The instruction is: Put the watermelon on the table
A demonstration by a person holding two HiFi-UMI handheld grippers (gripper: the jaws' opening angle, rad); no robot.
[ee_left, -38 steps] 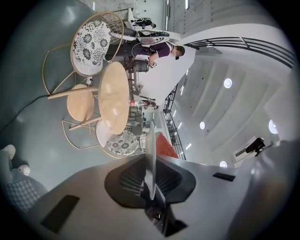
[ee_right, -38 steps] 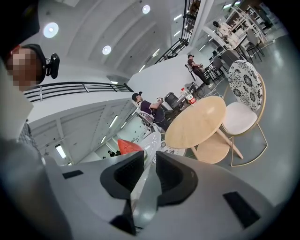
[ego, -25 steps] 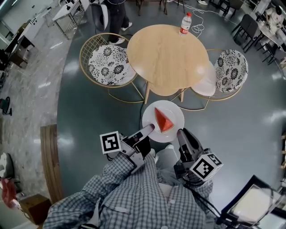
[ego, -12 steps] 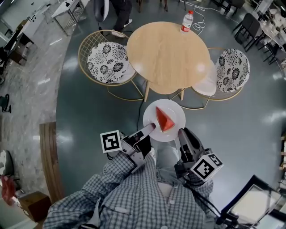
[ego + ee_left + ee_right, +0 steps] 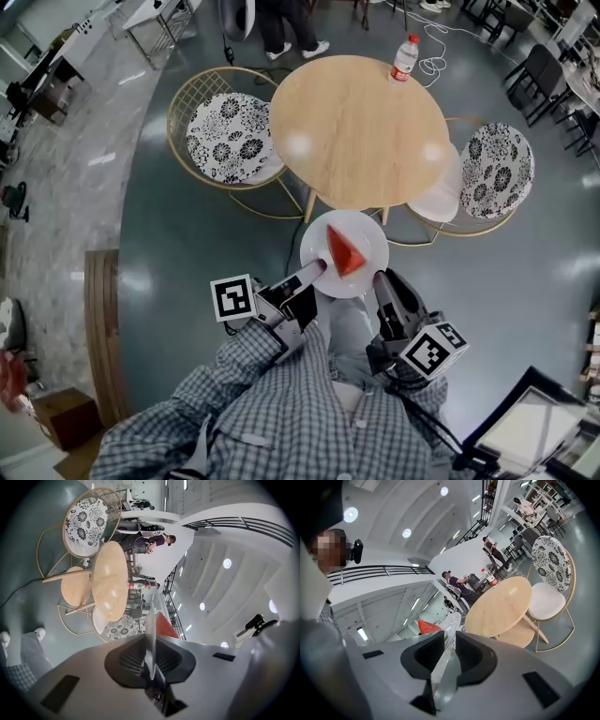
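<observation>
Now the watermelon (image 5: 345, 251) lies on a white plate (image 5: 367, 232) held in the air just short of the round desk's (image 5: 356, 131) near edge, with the fingers of the left gripper (image 5: 319, 269) and right gripper (image 5: 380, 277) clamped on its rim. A bottle (image 5: 405, 58) stands at the far edge; patterned chairs (image 5: 228, 138) flank the desk on the grey floor (image 5: 187, 244).

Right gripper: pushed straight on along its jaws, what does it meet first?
The right gripper is shut on the rim of the round white plate. Past that, the round light-wood table comes first, probably at its near edge or top; depth is unclear.
</observation>
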